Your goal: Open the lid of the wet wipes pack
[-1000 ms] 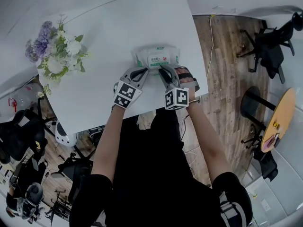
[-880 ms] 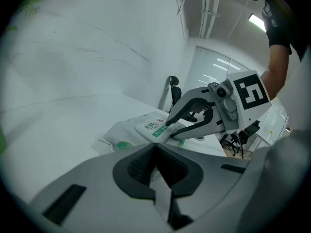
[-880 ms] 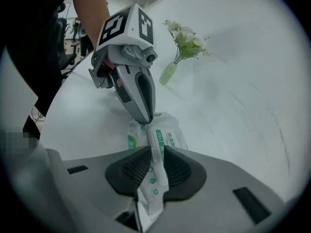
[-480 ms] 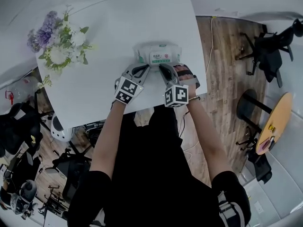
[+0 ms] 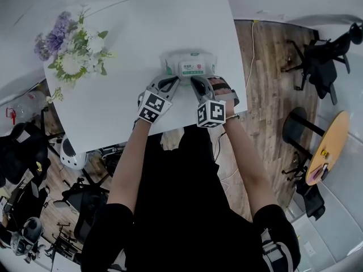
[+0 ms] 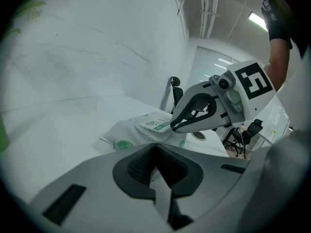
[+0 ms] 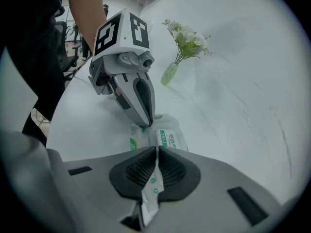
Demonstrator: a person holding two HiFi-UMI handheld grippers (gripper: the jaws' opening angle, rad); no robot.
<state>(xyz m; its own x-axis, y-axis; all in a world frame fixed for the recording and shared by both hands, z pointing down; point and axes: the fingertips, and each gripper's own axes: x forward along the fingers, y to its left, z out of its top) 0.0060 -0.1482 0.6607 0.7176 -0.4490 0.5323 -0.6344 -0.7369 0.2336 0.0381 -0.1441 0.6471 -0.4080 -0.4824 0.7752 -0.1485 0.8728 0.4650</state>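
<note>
We find the wet wipes pack [image 5: 190, 66] flat near the front edge of the white table [image 5: 142, 33], lid [image 5: 191, 69] down, with both pairs of jaws pressed together on its wrapper film: left gripper [image 5: 172, 82] at the left end, right gripper [image 5: 196, 80] beside the lid.

Left gripper [image 5: 172, 81], right gripper [image 5: 196, 80] slightly nearer pack [image 5: 190, 67]
</note>
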